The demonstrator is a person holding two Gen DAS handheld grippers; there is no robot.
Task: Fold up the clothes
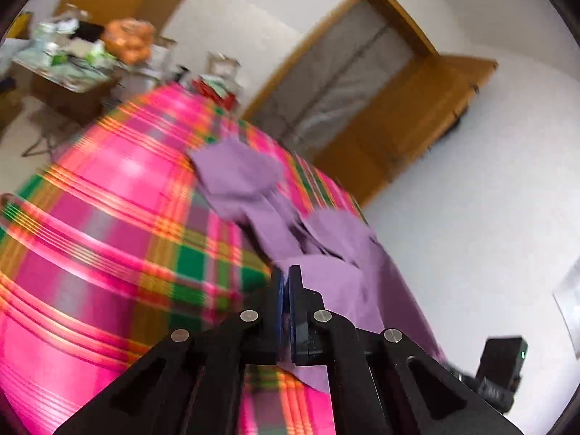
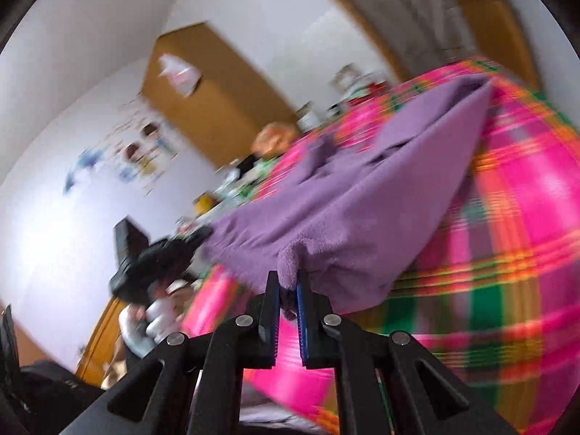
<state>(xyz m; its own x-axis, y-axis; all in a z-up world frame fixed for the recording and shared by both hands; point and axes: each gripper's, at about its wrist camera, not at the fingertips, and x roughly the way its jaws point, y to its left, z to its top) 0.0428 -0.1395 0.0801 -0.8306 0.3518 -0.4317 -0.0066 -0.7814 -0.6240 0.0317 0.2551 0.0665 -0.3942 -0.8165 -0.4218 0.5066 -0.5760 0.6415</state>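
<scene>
Biggest thing: the bed w/ pink plaid cover (image 1: pixel 108 188), filling most of both views, blurred. On it, toward the far right side in the left wrist view, lies the purple garment (image 1: pixel 250 181), a soft fleecy top by the look; its far part rests bunched on the cover, its near edge is lifted off it.

Behind: white walls, a wooden door (image 1: pixel 417 119), and a cluttered side table (image 1: pixel 69 61) at far left, too blurred to list.

Left gripper (image 1: pixel 285 282): jaws pinched almost fully together on a thin near edge of the garment, cloth trailing off to the right. Right gripper (image 2: pixel 289 284): jaws nearly closed w/ a thicker tuft of the purple hem bunched btwn the blue pads (image 2: pixel 301 311). In the right wrist view the other gripper shows at left, garment stretched between the two.

Step, prob.: both near corners gripped, cloth lifted to spread or start the first fold. Next move needs both hands travelling together, keeping the edge taut and level, then laying it flat on the cover w/o dragging the far part into a heap.
</scene>
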